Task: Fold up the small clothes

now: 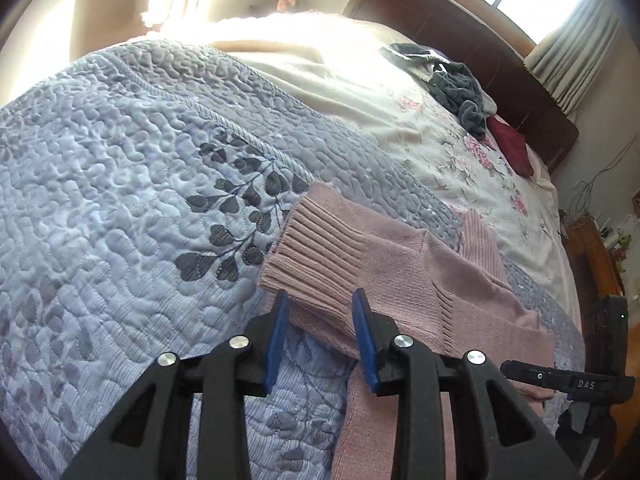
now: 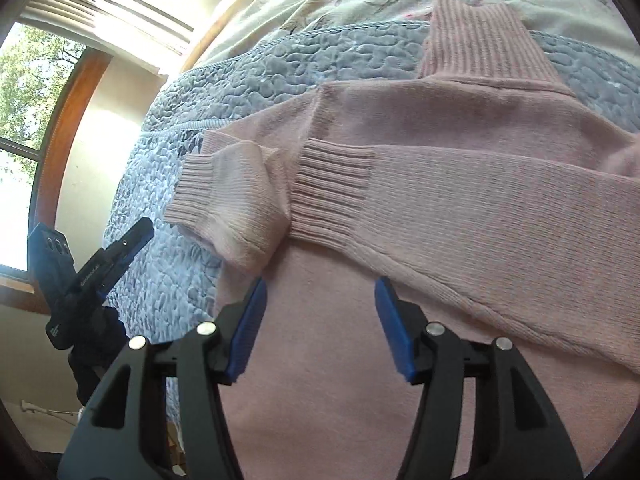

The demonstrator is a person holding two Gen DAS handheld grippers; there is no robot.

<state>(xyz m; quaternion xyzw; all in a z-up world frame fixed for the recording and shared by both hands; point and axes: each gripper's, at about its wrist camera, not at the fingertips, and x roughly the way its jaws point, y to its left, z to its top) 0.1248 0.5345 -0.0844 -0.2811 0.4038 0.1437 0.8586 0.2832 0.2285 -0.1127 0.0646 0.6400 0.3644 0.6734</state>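
Note:
A pink knitted sweater [image 2: 460,152] lies flat on the blue quilted bedspread [image 1: 120,152], both sleeves folded across its body. Its ribbed collar [image 2: 480,40] points toward the floral sheet. In the left wrist view my left gripper [image 1: 320,304] is open, its blue pads either side of a ribbed sleeve cuff [image 1: 316,256], with a gap showing on both sides. My right gripper [image 2: 320,292] stands open over the sweater's lower body, just below the two cuffs [image 2: 332,196]. The left gripper [image 2: 120,248] also shows at the left edge of the right wrist view.
A pile of dark grey and white clothes [image 1: 452,80] and a dark red item [image 1: 512,144] lie near the brown headboard [image 1: 460,20]. A floral sheet [image 1: 460,160] covers the far half of the bed. The bed's edge drops off at the right. Windows and curtains stand behind.

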